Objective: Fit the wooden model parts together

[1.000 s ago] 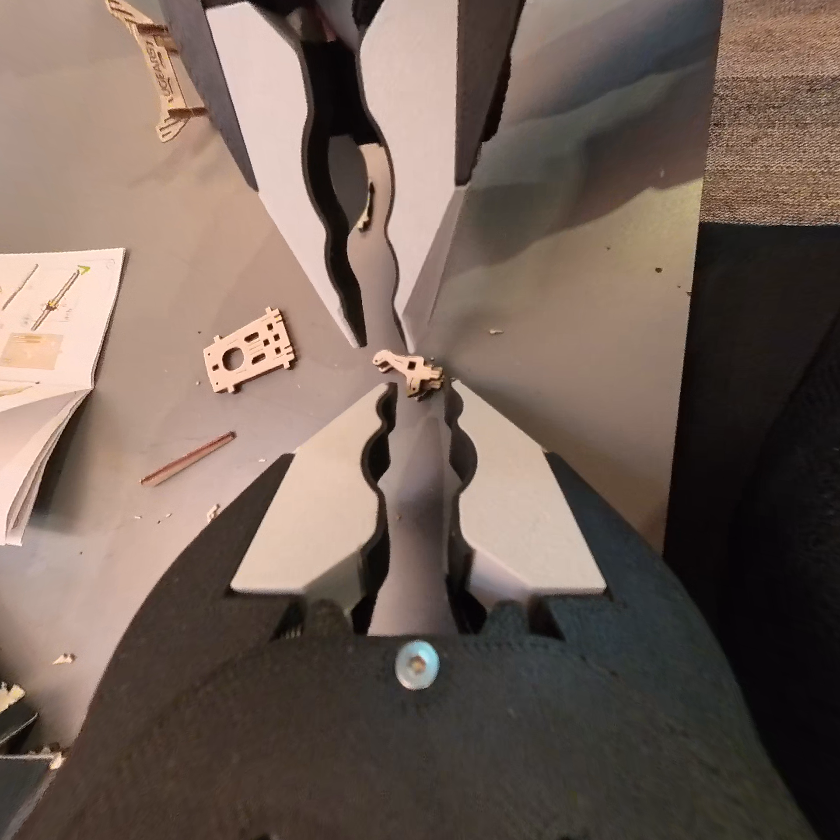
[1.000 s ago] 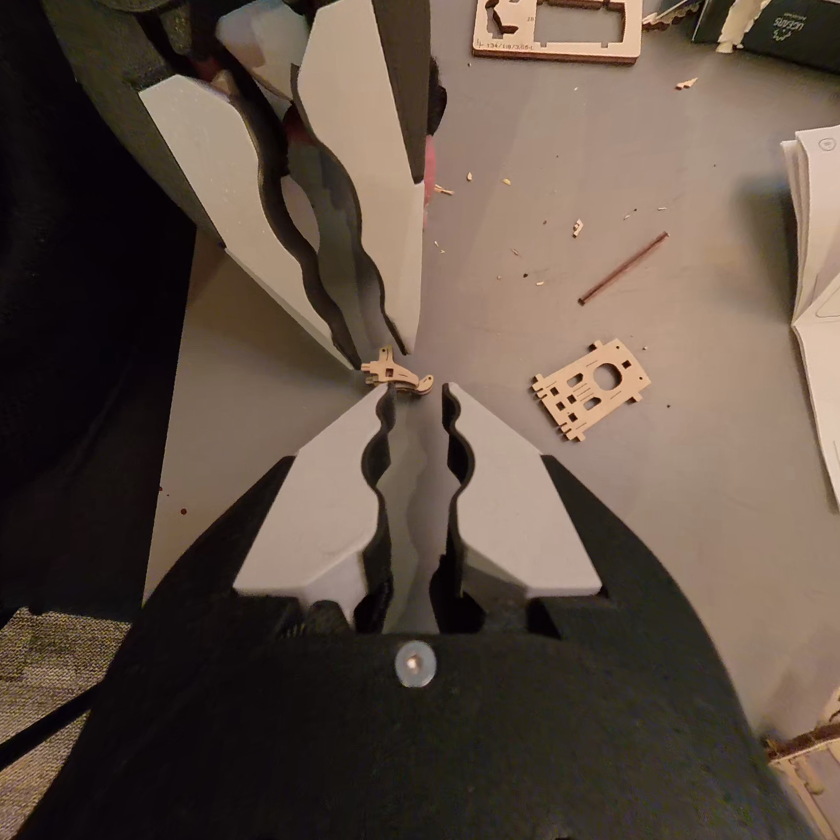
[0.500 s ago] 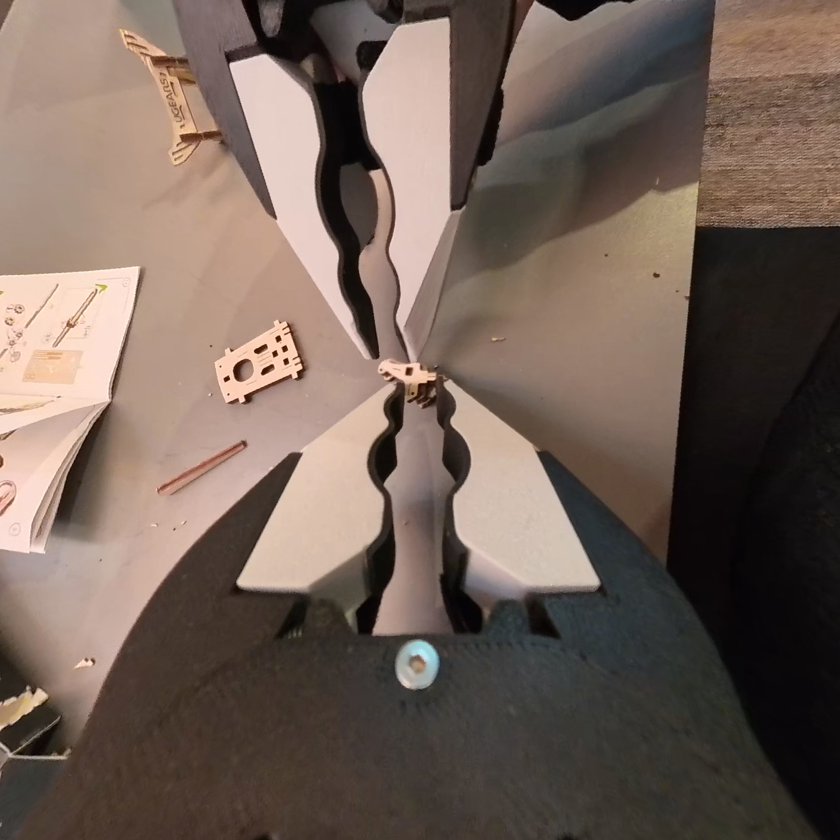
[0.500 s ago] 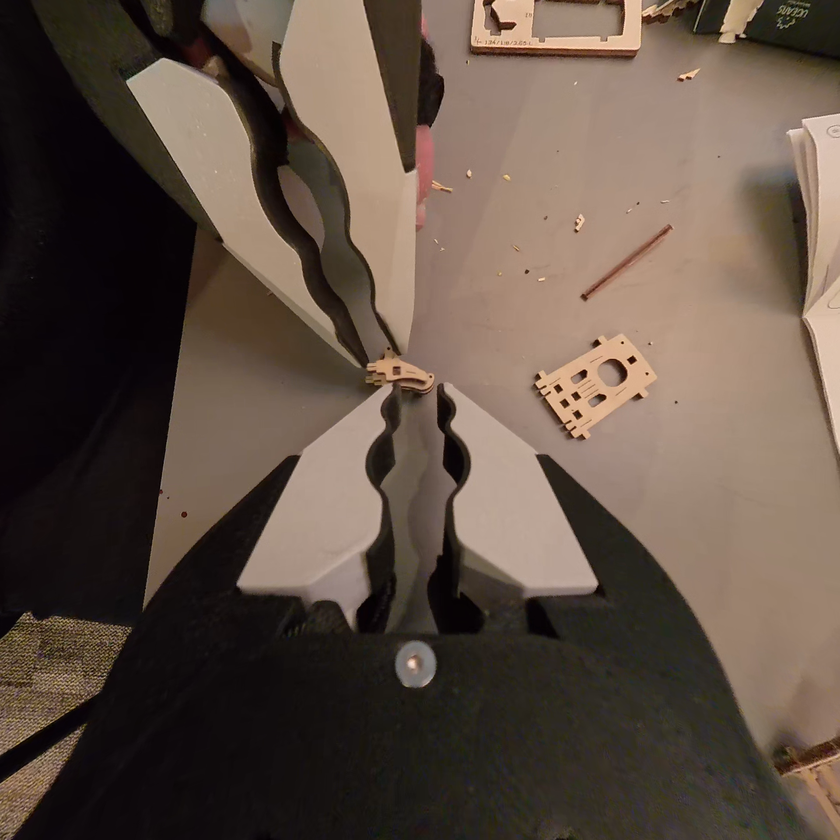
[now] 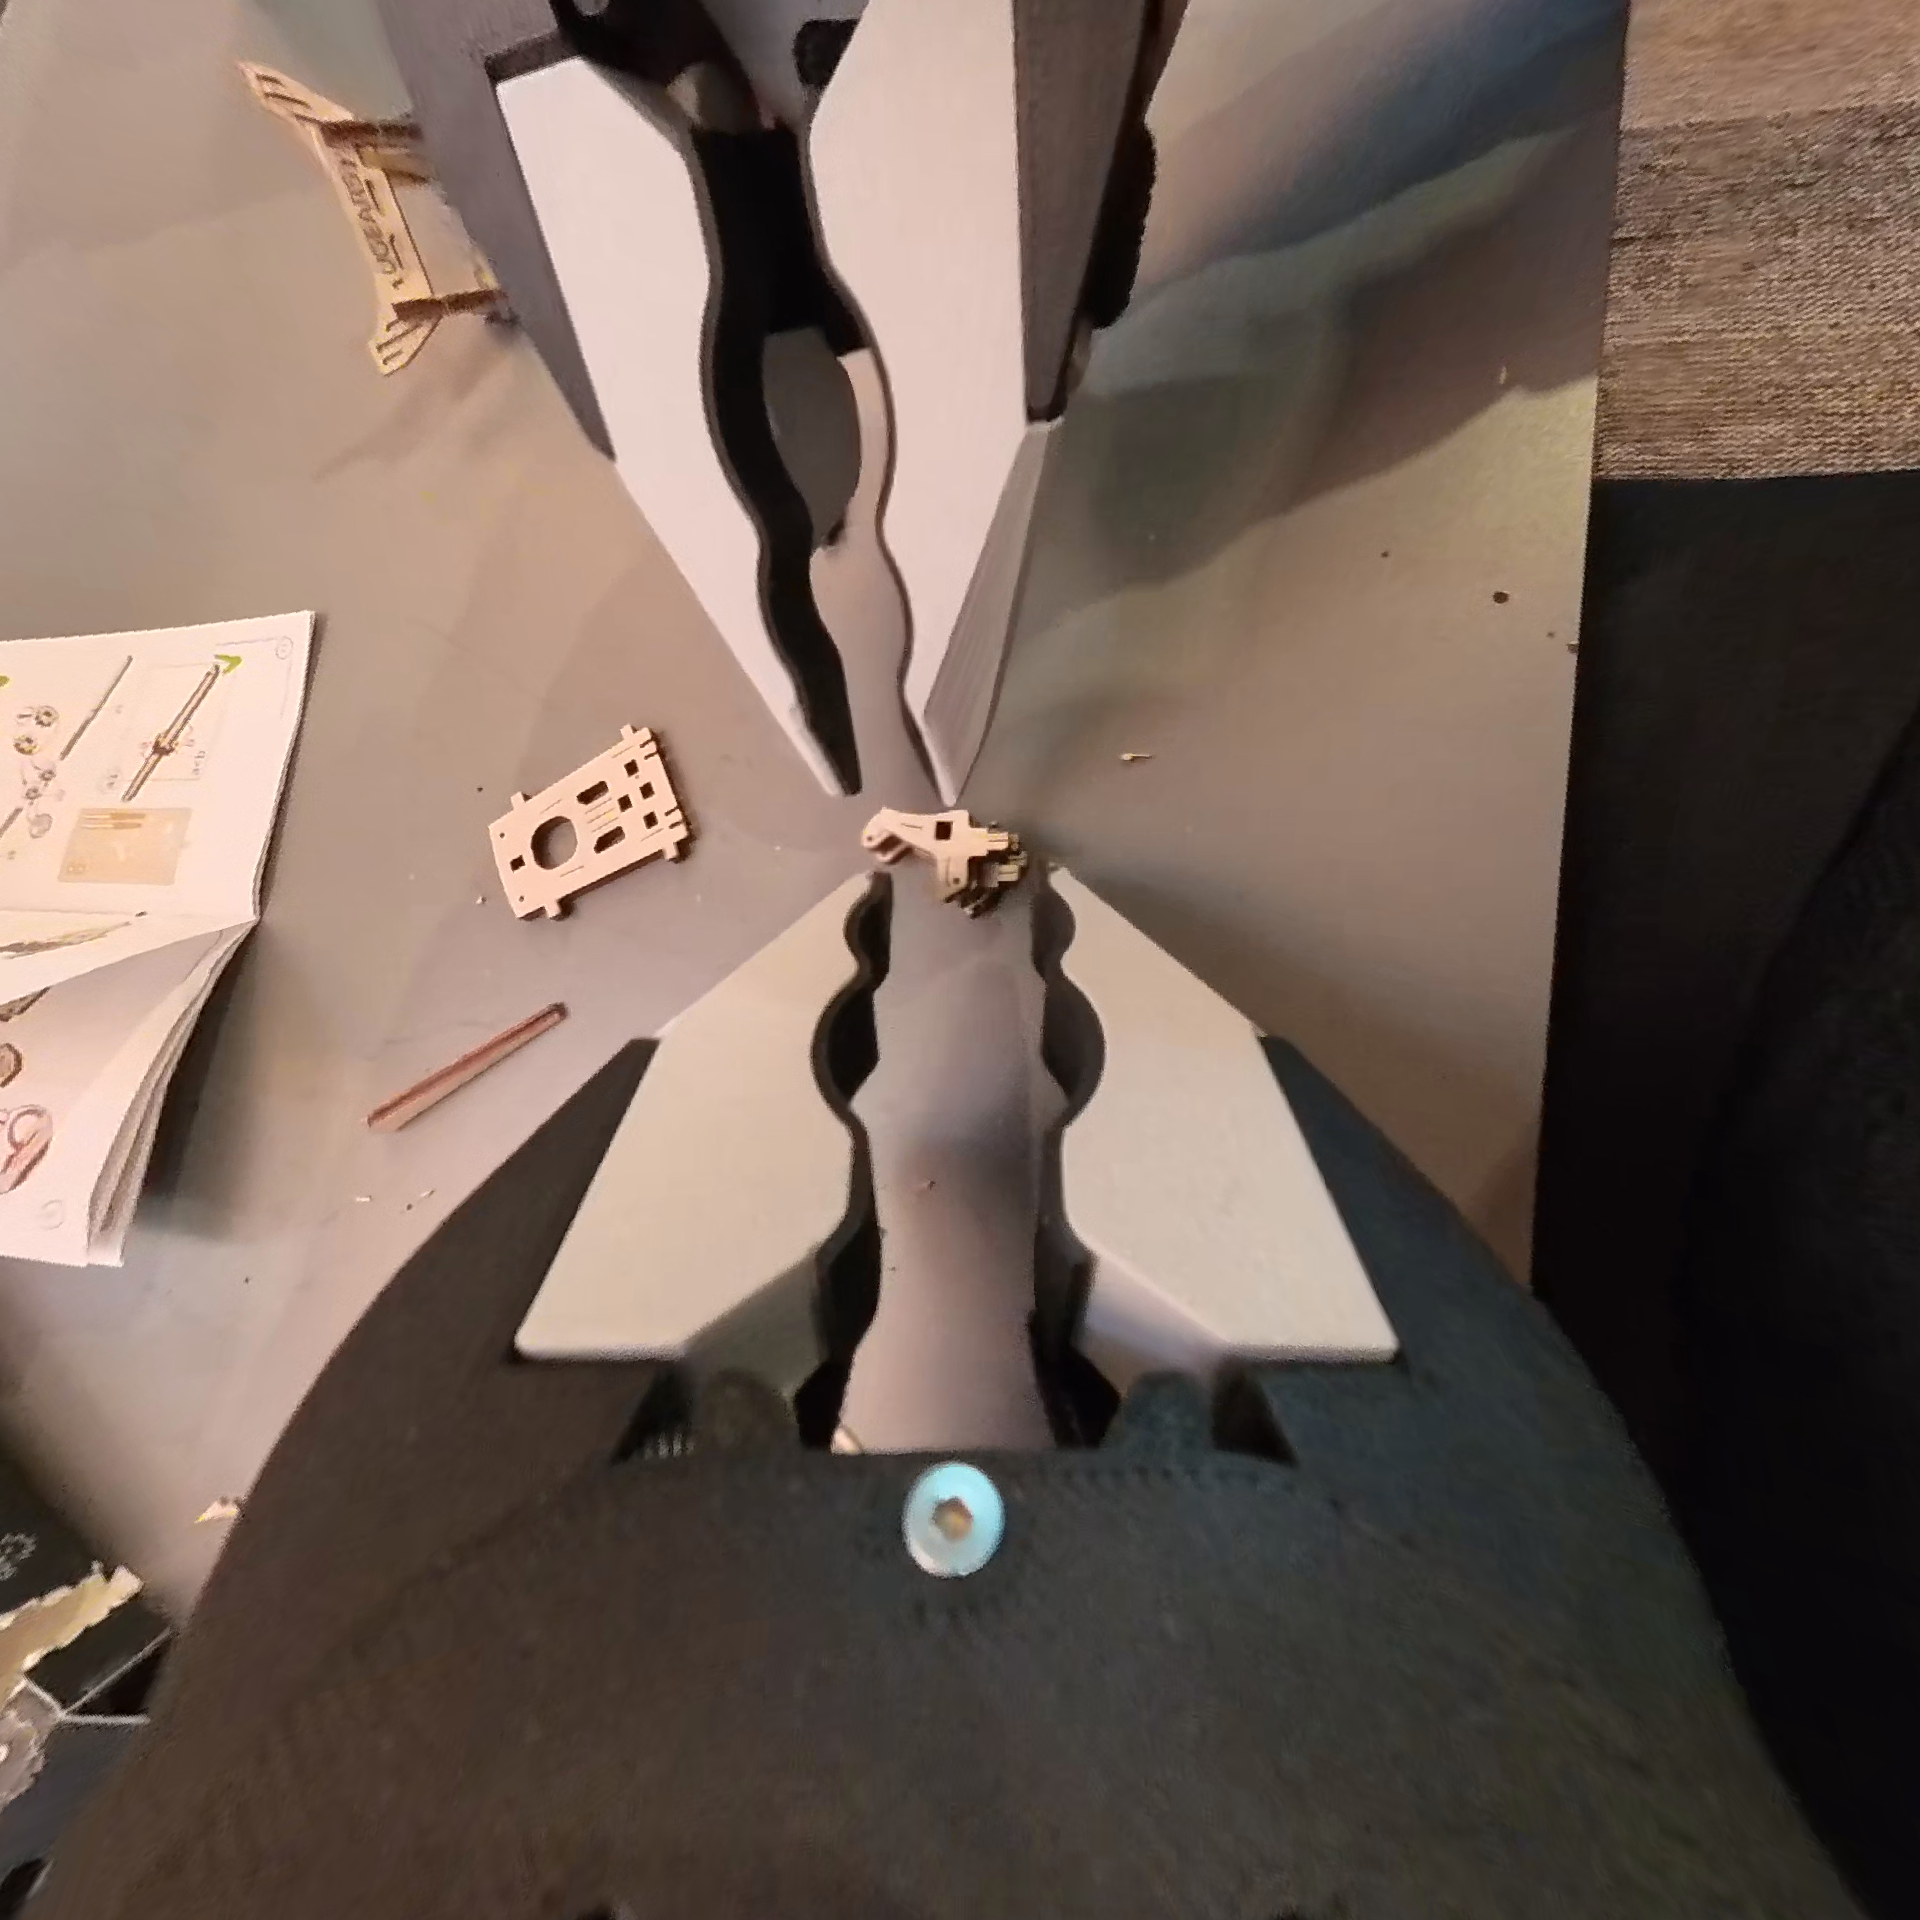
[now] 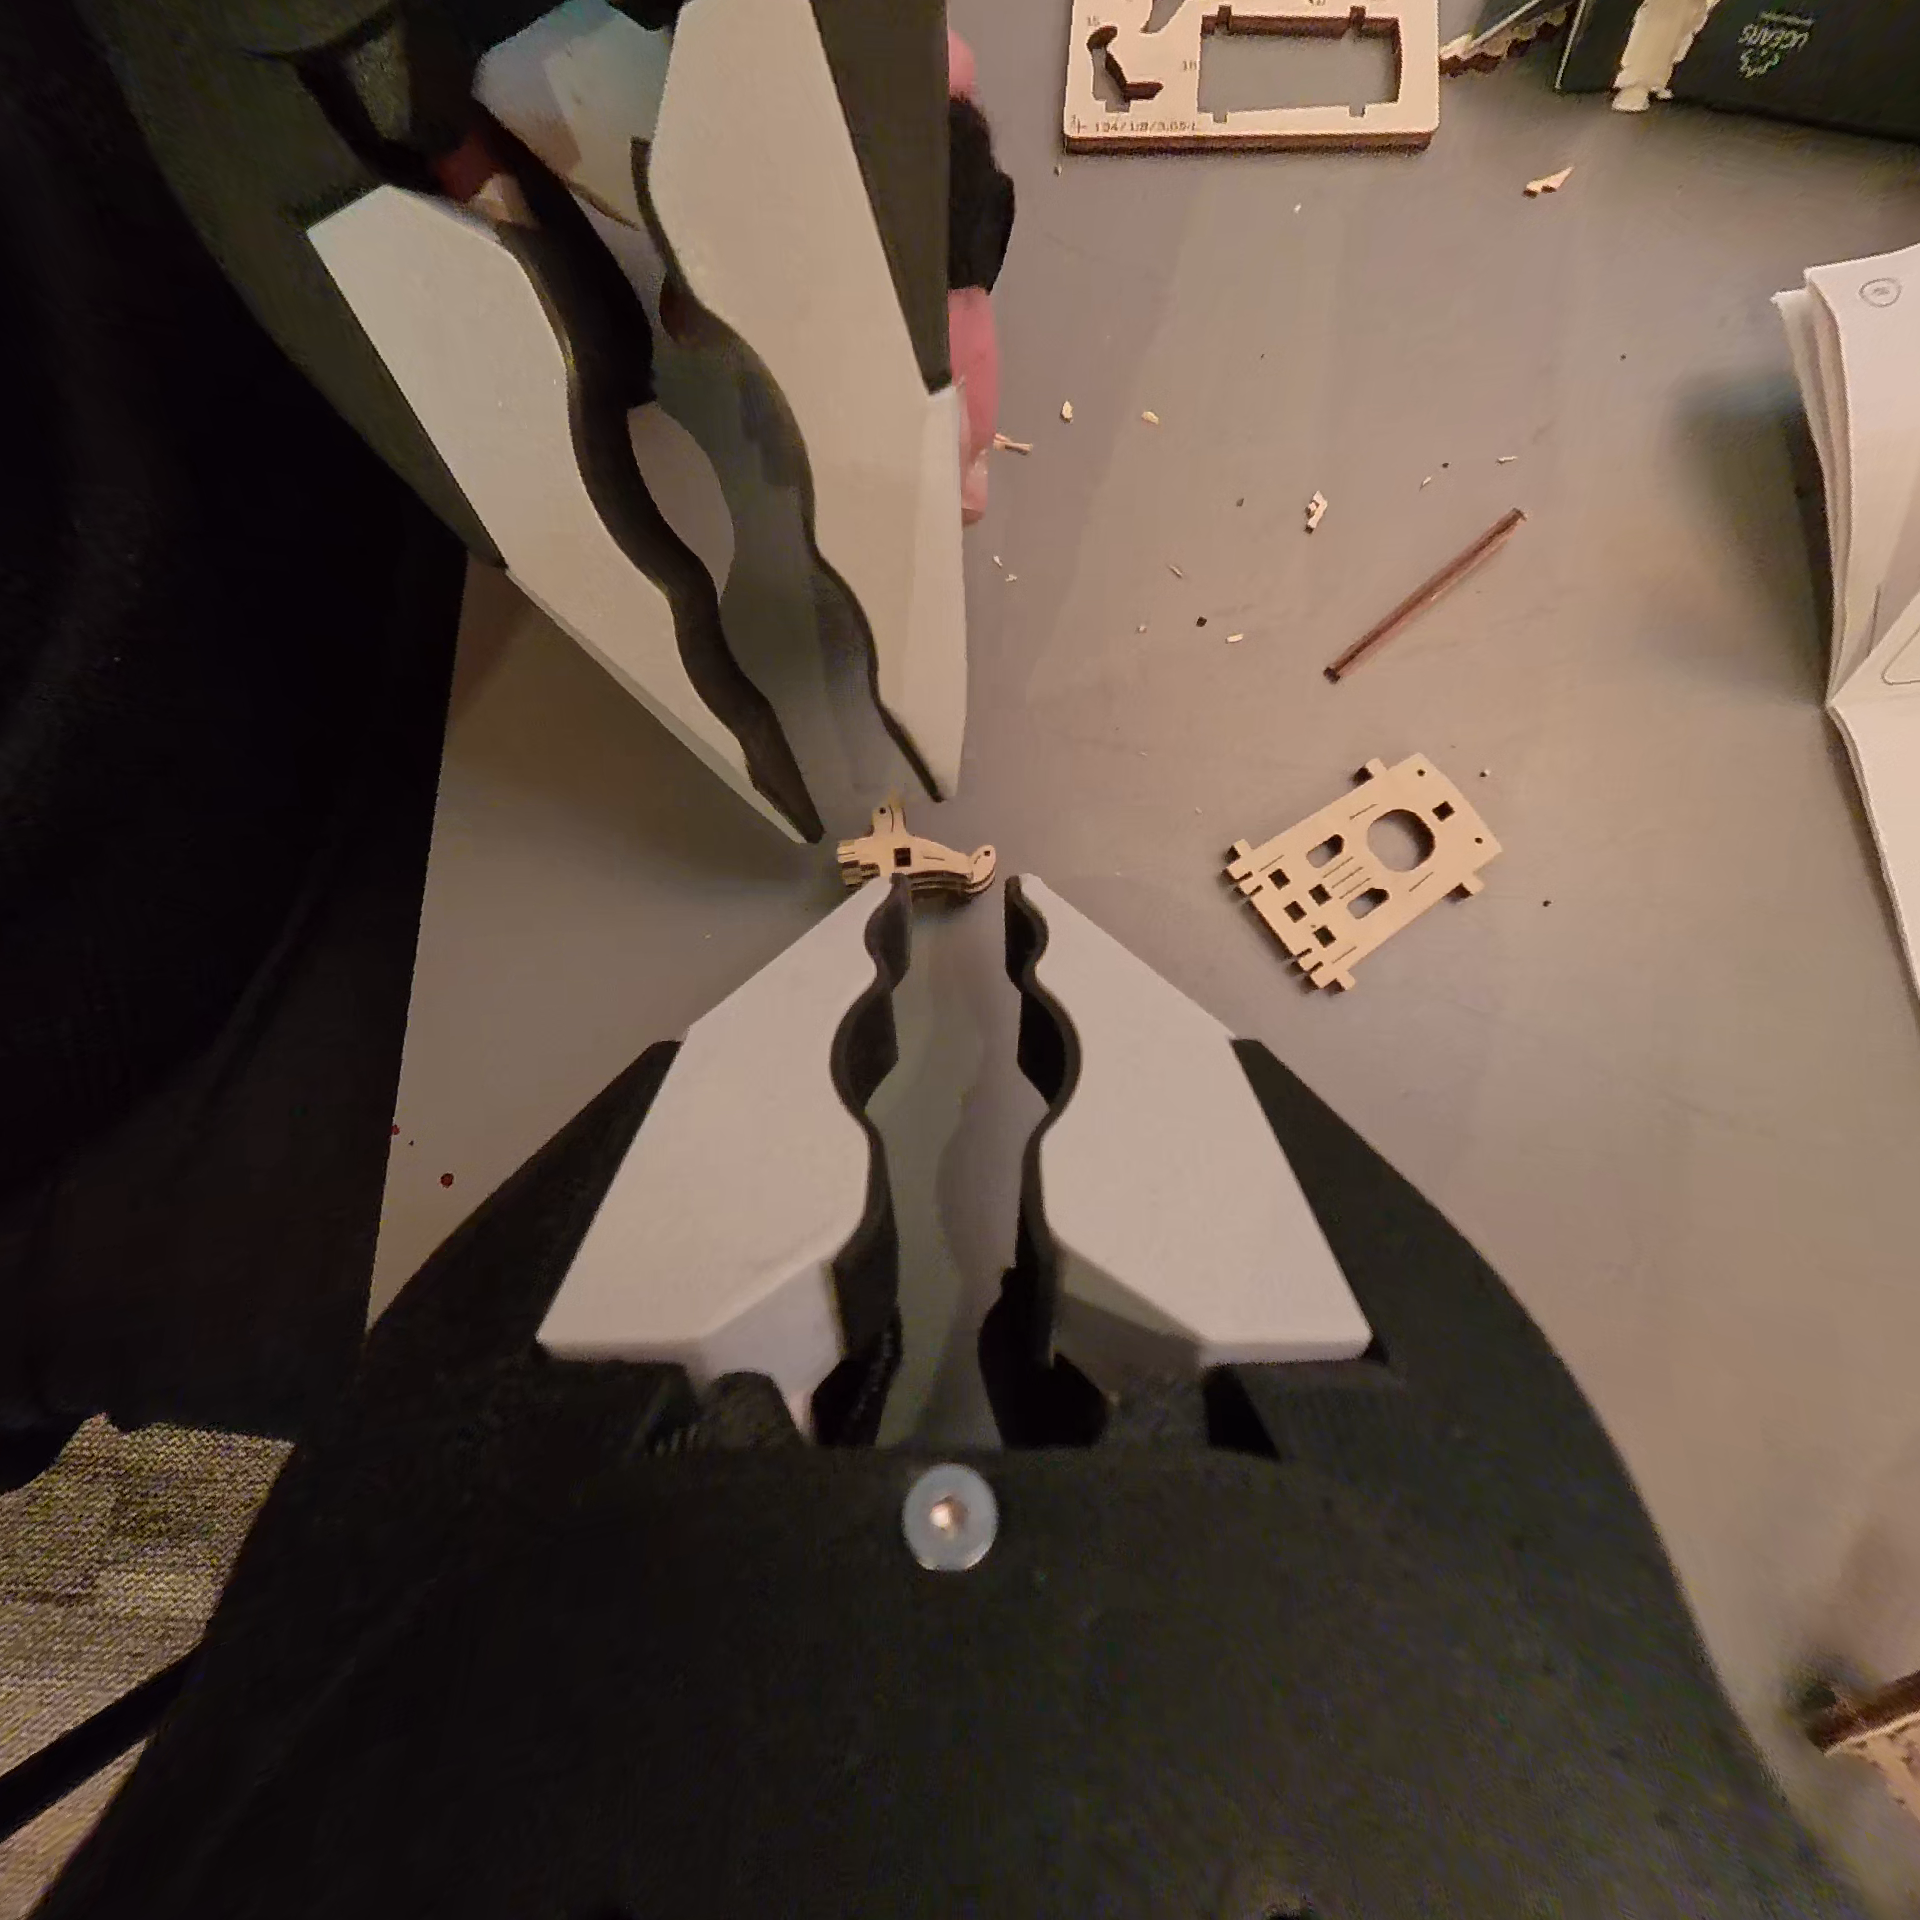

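Note:
A small stack of thin wooden model parts [image 5: 945,854] lies on the grey table [image 5: 1299,831] between my two grippers, which face each other tip to tip. My left gripper [image 5: 961,878] is open by a narrow gap, and the stack sits just at its tips, nearer the right finger. My right gripper [image 6: 953,885] is open by a narrow gap, with the stack [image 6: 914,860] at its mouth and partly hidden by its left fingertip. The right gripper also shows in the left wrist view [image 5: 896,781], and the left gripper in the right wrist view [image 6: 876,816]. Neither clearly clamps the stack.
A flat slotted wooden plate [image 5: 590,821] and a thin brown stick [image 5: 468,1065] lie to one side, beside an open instruction booklet [image 5: 125,831]. A punched-out wooden sheet [image 6: 1252,73] and a dark box [image 6: 1766,52] lie farther off. The table edge [image 5: 1558,935] is close by. The grippers are tip to tip, or close to it. My right gripper's tips are some 7 cm from the flat slotted wooden plate [image 5: 590,821]. Look for it in the right wrist view [image 6: 1360,868] too.
The two grippers have moved closer tip to tip and the small parts now sit as one compact stack. My left jaws narrowed, then widened again. My right jaws narrowed slightly.

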`<state>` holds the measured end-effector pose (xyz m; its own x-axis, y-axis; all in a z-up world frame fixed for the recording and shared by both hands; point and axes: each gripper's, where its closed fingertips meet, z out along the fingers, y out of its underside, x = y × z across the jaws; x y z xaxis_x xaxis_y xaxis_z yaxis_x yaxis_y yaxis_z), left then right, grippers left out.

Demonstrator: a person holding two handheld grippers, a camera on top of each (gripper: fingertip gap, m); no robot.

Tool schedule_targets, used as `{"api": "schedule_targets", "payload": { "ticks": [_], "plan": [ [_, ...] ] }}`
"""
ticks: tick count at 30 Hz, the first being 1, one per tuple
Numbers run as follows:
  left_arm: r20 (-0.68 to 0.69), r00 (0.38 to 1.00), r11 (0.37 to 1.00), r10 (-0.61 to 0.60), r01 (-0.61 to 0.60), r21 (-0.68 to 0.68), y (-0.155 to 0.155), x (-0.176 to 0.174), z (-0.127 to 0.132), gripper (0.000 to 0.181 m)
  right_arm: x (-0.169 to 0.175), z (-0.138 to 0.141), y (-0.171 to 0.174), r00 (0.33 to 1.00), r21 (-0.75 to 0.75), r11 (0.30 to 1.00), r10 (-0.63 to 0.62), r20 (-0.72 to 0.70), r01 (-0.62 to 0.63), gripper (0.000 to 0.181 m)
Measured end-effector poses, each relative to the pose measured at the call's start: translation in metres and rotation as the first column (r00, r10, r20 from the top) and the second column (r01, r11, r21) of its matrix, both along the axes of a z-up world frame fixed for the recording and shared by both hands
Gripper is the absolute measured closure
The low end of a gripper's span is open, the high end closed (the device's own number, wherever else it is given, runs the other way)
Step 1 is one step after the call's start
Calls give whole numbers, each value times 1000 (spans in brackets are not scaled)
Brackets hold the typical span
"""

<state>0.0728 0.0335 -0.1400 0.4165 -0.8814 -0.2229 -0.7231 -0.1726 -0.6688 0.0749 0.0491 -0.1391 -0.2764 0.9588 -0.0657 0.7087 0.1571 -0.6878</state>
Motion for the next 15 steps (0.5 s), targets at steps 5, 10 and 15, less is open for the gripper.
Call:
{"api": "schedule_targets", "payload": {
  "ticks": [5, 10, 15],
  "plan": [
    [-24, 1000, 999, 10, -11, -31, 1, 0, -7, 158, 3, -1, 0, 1000, -13, 1000, -17, 9, 17, 166],
    [-32, 999, 997, 34, -36, -65, 0, 1, -12, 158, 6, -3, -1, 1000, -26, 999, -28, 11, 28, 166],
    [-45, 998, 995, 50, -54, -83, 1, 2, -15, 163, 8, -4, -2, 999, -41, 998, -38, 14, 38, 165]
  ]
}}
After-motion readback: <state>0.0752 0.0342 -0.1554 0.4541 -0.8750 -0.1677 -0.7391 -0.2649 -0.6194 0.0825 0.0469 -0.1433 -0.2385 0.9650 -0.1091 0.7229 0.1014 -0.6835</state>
